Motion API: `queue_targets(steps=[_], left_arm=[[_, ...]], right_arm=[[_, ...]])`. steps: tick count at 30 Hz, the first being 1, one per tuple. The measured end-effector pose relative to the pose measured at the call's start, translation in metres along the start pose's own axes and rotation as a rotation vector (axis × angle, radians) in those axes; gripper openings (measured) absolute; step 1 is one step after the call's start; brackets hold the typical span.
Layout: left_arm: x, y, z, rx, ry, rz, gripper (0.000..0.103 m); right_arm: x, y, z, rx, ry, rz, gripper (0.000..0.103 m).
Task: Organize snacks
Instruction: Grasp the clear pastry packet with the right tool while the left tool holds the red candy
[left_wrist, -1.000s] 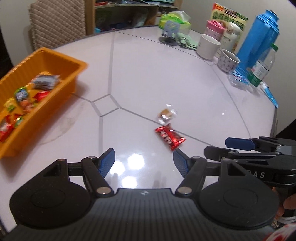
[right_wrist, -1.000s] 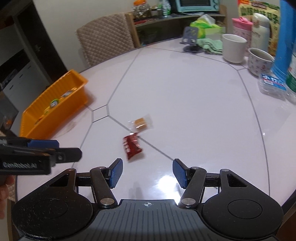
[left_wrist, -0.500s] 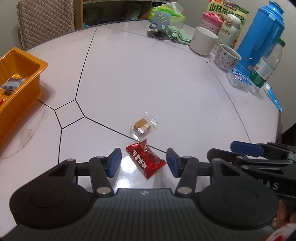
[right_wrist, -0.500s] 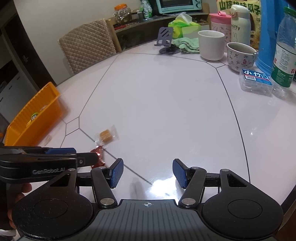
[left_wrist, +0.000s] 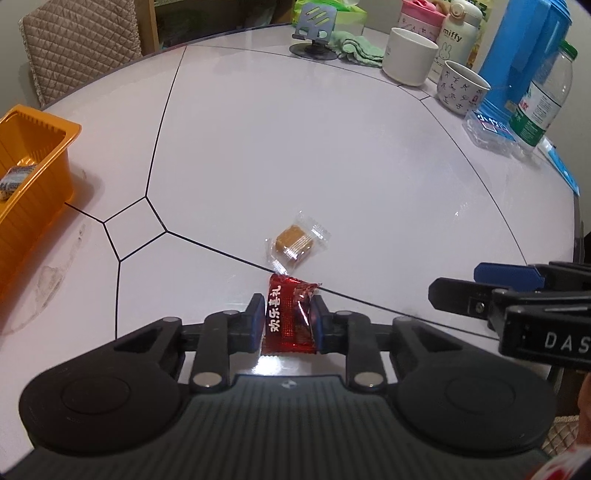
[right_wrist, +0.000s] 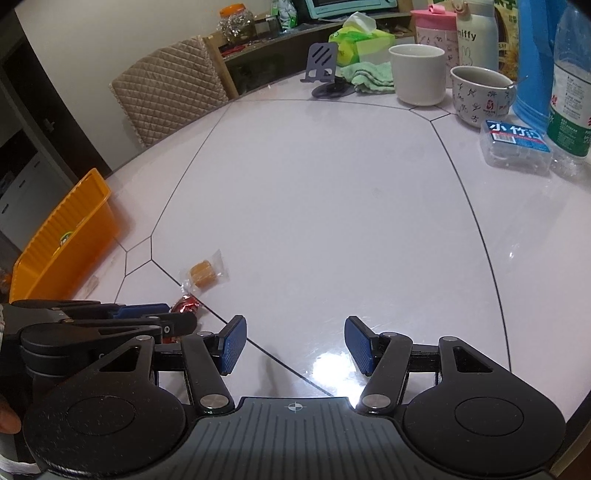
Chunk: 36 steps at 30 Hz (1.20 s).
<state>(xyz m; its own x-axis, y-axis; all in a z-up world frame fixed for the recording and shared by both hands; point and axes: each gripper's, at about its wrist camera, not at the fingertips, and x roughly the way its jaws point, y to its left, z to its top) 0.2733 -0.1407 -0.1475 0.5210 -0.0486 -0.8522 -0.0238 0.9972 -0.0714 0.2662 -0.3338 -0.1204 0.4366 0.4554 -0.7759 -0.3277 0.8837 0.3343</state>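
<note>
Since the earlier frame the left tongs (left_wrist: 287, 325) have dropped onto the red candy (left_wrist: 288, 319) at six o'clock on the tabletop (left_wrist: 295, 147), closing and pinching it. The right tongs (right_wrist: 293, 345) hang spread, empty. Orange bin (left_wrist: 33, 177) waits at nine o'clock.

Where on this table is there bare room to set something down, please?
The broad middle of the table is bare, bordered by the orange bin, the clear-wrapped candy and the far cups. The far right edge is crowded around the bottle and small box.
</note>
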Motion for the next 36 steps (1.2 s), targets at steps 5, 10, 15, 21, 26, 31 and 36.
queue_targets(steps=[5, 10, 15, 21, 26, 31, 36], left_arm=[[-0.003, 0.005, -0.002, 0.018, -0.004, -0.005, 0.023], [-0.007, 0.015, -0.003, 0.006, -0.003, -0.001, 0.023], [-0.016, 0.035, -0.004, -0.033, -0.016, 0.025, 0.023], [-0.031, 0.063, -0.005, -0.098, -0.038, 0.056, 0.022], [-0.040, 0.082, -0.007, -0.145, -0.055, 0.086, 0.022], [-0.049, 0.098, -0.011, -0.178, -0.068, 0.110, 0.022], [-0.054, 0.108, -0.015, -0.201, -0.074, 0.124, 0.022]], right_arm=[[0.006, 0.003, -0.001, -0.005, 0.012, 0.012, 0.060], [0.010, 0.010, -0.001, -0.027, 0.019, 0.028, 0.060], [0.017, 0.023, 0.002, -0.062, 0.015, 0.052, 0.060], [0.029, 0.043, 0.008, -0.128, 0.005, 0.087, 0.060], [0.044, 0.058, 0.014, -0.189, -0.017, 0.104, 0.060], [0.061, 0.068, 0.017, -0.239, -0.028, 0.111, 0.060], [0.075, 0.076, 0.017, -0.299, -0.043, 0.082, 0.060]])
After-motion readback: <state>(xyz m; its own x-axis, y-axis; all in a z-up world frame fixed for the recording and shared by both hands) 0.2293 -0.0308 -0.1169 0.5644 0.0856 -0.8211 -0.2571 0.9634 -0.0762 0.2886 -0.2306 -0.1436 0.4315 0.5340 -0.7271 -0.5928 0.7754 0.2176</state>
